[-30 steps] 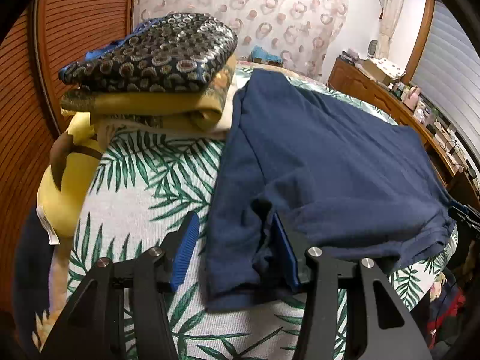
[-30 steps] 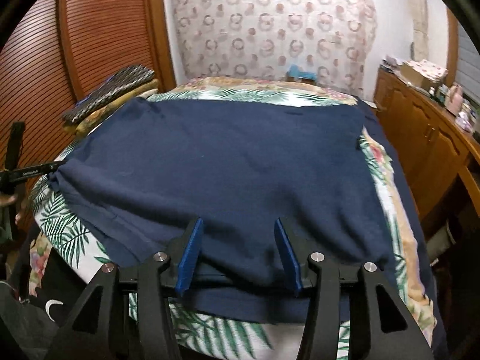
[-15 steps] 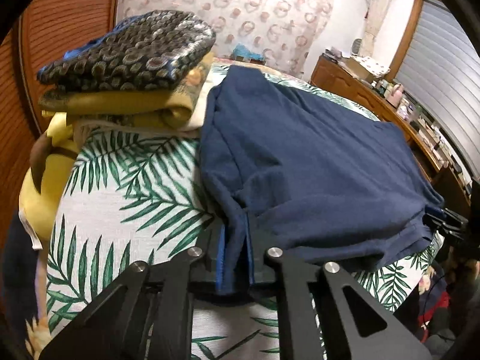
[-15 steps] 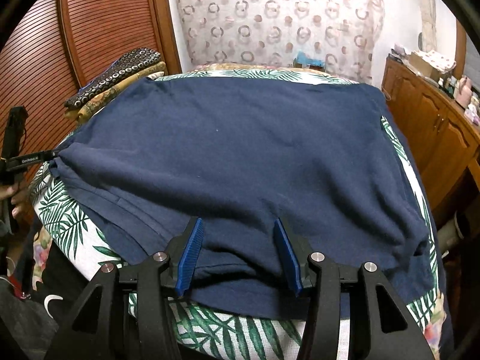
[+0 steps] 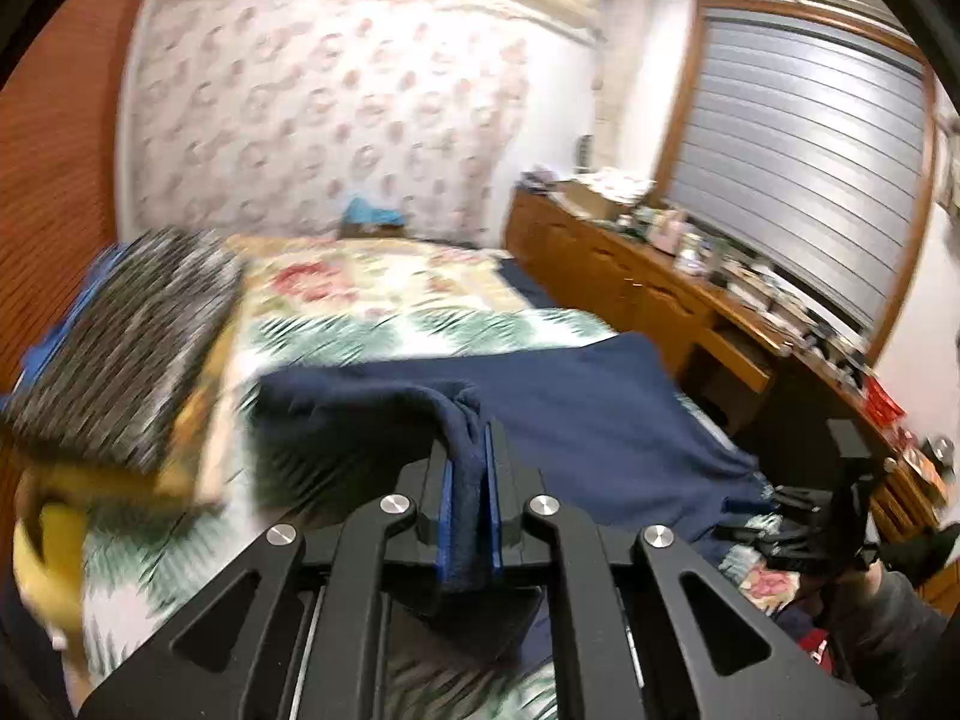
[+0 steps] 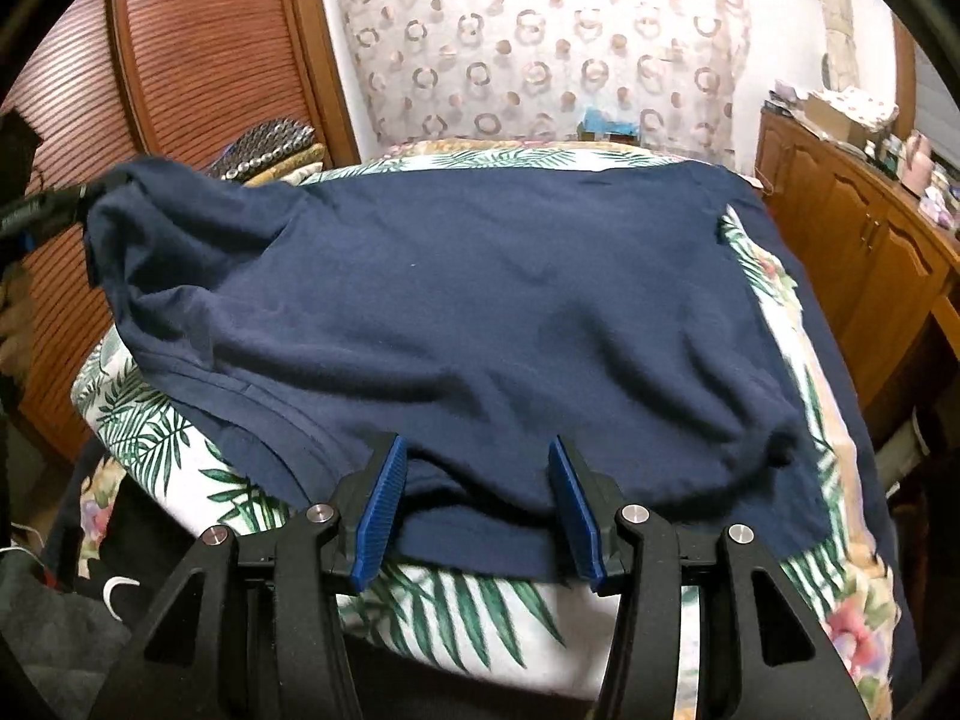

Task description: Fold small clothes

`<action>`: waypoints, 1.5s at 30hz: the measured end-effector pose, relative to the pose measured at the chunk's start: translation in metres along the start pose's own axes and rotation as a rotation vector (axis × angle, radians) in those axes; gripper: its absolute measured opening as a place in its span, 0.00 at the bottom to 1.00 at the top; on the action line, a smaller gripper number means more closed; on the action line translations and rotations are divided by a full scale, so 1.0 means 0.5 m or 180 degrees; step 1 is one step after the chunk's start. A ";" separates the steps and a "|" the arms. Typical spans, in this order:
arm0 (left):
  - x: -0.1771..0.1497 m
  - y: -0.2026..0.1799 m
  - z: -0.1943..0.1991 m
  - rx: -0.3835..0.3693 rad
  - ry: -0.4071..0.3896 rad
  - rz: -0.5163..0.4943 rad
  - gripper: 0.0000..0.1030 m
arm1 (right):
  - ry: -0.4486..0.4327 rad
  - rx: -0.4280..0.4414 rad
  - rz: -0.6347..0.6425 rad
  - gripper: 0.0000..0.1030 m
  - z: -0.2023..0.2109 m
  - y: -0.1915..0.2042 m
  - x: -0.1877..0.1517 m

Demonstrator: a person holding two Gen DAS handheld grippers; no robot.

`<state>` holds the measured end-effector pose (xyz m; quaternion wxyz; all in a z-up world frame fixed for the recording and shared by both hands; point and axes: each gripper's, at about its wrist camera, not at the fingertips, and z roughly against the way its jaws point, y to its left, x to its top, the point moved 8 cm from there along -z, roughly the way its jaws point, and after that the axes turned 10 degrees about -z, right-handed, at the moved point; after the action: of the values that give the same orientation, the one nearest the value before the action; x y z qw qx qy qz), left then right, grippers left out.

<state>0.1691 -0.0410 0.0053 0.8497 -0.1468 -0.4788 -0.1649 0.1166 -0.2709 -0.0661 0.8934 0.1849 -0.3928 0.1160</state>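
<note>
A navy blue garment (image 6: 480, 300) lies spread on the palm-print bed cover (image 6: 468, 618). My left gripper (image 5: 468, 468) is shut on the garment's corner (image 5: 465, 516) and holds it lifted above the bed; in the right wrist view the left gripper (image 6: 54, 210) shows at the far left with the raised corner. My right gripper (image 6: 477, 495) is open, its blue pads (image 6: 384, 498) on either side of the garment's near hem, which lies between them on the bed. In the left wrist view the right gripper (image 5: 798, 510) shows at the lower right.
A stack of folded clothes (image 5: 126, 360) sits on the bed's left side, also in the right wrist view (image 6: 270, 150). A wooden sideboard (image 6: 870, 258) with clutter runs along the right. A slatted wooden door (image 6: 198, 72) stands on the left.
My left gripper closed on the garment's corner and has lifted it up off the bed, swinging the view upward. The right gripper stays open at the near hem.
</note>
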 end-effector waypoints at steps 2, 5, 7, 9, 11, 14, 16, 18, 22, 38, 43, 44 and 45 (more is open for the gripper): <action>0.035 -0.043 -0.022 -0.0103 -0.0013 -0.0132 0.09 | -0.0030 -0.0039 -0.0033 0.50 0.013 -0.006 -0.008; 0.071 -0.109 -0.061 -0.0302 0.0007 -0.0270 0.09 | -0.0090 -0.0084 -0.0085 0.50 0.033 -0.020 -0.011; 0.088 -0.155 -0.087 -0.0421 0.0038 -0.0358 0.09 | -0.0136 -0.0113 -0.0125 0.50 0.046 -0.027 -0.014; 0.104 -0.195 -0.110 -0.0529 0.0070 -0.0442 0.09 | -0.0181 -0.0135 -0.0155 0.50 0.058 -0.030 -0.016; 0.119 -0.234 -0.125 -0.0623 0.0090 -0.0520 0.09 | -0.0219 -0.0149 -0.0168 0.50 0.069 -0.036 -0.025; 0.142 -0.294 -0.139 -0.0777 0.0118 -0.0641 0.09 | -0.0274 -0.0170 -0.0207 0.50 0.088 -0.044 -0.033; 0.156 -0.331 -0.148 -0.0856 0.0135 -0.0708 0.09 | -0.0305 -0.0181 -0.0233 0.50 0.097 -0.046 -0.041; 0.166 -0.366 -0.155 -0.0943 0.0159 -0.0765 0.09 | -0.0326 -0.0186 -0.0264 0.50 0.102 -0.047 -0.049; 0.177 -0.420 -0.158 -0.1053 0.0173 -0.0858 0.09 | -0.0334 -0.0203 -0.0311 0.50 0.108 -0.041 -0.065; 0.125 -0.362 -0.174 -0.0854 0.0314 -0.0714 0.46 | -0.0341 -0.0237 -0.0372 0.50 0.125 -0.033 -0.072; 0.086 -0.297 -0.165 -0.0607 0.0359 -0.0691 0.56 | -0.0371 -0.0235 -0.0352 0.50 0.133 -0.031 -0.068; 0.076 -0.285 -0.165 -0.0532 0.0368 -0.0709 0.61 | -0.0377 -0.0235 -0.0346 0.50 0.133 -0.029 -0.065; 0.064 -0.269 -0.165 -0.0446 0.0385 -0.0723 0.63 | -0.0383 -0.0227 -0.0331 0.50 0.133 -0.023 -0.062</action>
<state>0.1913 -0.2007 0.0040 0.8406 -0.1405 -0.4276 -0.3015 0.0563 -0.3114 -0.0504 0.8790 0.1797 -0.4394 0.0441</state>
